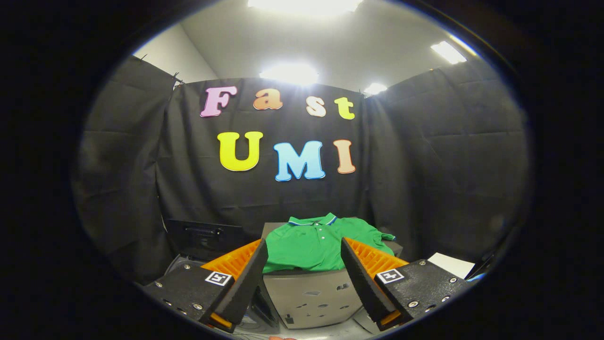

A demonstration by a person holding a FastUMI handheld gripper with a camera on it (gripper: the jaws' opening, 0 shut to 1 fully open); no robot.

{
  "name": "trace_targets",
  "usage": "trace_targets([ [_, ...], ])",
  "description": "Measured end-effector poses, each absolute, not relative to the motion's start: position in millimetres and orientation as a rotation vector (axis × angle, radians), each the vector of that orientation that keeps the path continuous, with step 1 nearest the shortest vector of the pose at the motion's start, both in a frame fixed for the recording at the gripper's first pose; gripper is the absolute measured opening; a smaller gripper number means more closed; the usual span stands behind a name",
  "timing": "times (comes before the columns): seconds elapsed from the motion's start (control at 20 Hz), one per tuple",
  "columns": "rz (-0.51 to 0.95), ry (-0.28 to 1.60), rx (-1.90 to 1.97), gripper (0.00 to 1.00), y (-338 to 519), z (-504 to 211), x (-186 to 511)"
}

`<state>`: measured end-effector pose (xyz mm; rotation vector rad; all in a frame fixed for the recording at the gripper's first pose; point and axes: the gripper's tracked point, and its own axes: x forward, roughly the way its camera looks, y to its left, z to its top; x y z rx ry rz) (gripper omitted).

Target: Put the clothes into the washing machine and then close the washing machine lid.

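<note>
Claw point(302, 278) fingers stand spread wide apart, holding nothing, with open air between them. Just ahead of them, framed in the gap, a bright green short-sleeved polo shirt with a blue-and-white trimmed collar point(314, 241) lies flat and folded on top of a boxy grey-and-silver washing machine point(311, 295), its hem hanging a little over the front edge and one sleeve spread toward the right finger's side. The machine's dark upper rim shows behind the shirt, and its pale front panel, marked with small slots, faces the claw below the shirt. The shirt rests apart from both fingers, neither touching it.

Beyond the left finger, beside the machine, a black flat panel with a bar-shaped handle point(204, 232) stands against the booth's black cloth wall point(448, 165); it may be a raised lid, though the view there is too dim to be sure. Beyond the right finger a white sheet of paper point(450, 264) lies on the surface near the machine. Bright ceiling lights point(289, 73) glare above the cloth wall. Nothing stands between the fingers and the shirt.
</note>
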<state>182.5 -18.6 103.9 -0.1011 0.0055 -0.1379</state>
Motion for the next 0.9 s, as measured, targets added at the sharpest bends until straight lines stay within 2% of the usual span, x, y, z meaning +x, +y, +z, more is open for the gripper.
trace_targets([
  [0.4, -0.164, 0.158, -0.11, 0.96, -74.6, 90.7, 277.7],
  [0.9, -0.122, 0.317, -0.101, 0.96, -105.1, 56.3, 369.7],
])
